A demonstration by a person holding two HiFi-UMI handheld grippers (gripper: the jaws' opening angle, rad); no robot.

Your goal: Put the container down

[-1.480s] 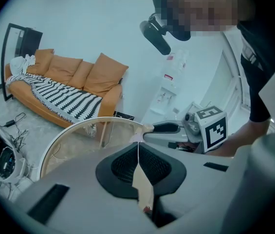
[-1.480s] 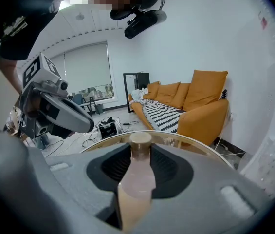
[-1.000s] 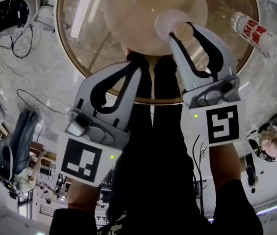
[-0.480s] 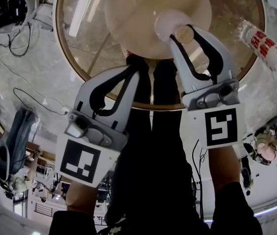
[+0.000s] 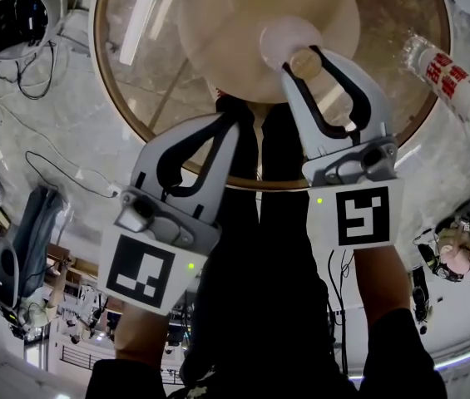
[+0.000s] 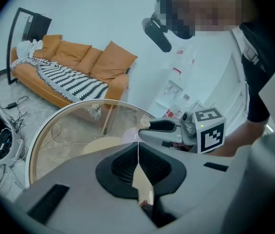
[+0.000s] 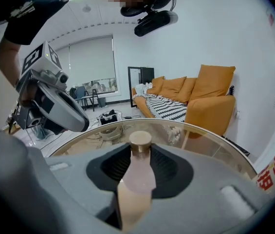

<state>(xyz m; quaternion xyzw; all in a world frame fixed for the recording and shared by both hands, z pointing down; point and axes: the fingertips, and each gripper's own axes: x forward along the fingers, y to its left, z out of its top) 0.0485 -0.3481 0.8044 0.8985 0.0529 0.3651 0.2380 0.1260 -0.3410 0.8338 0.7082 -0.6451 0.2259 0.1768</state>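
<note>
The container is a small pale pink bottle with a tan cap. My right gripper is shut on it, and its dark pads clasp the bottle's body from both sides. The bottle is held over the round glass table, toward its near edge. Whether its base touches the glass is hidden. My left gripper hangs just off the table's near rim, to the left of the right one. Its pads meet with nothing between them.
A clear plastic bottle with a red label lies right of the table. Under the glass sits the table's tan round base. Cables and a black device lie on the floor at left. An orange sofa stands beyond the table.
My right gripper has shifted slightly left with the bottle still in it. The left gripper has barely moved.
</note>
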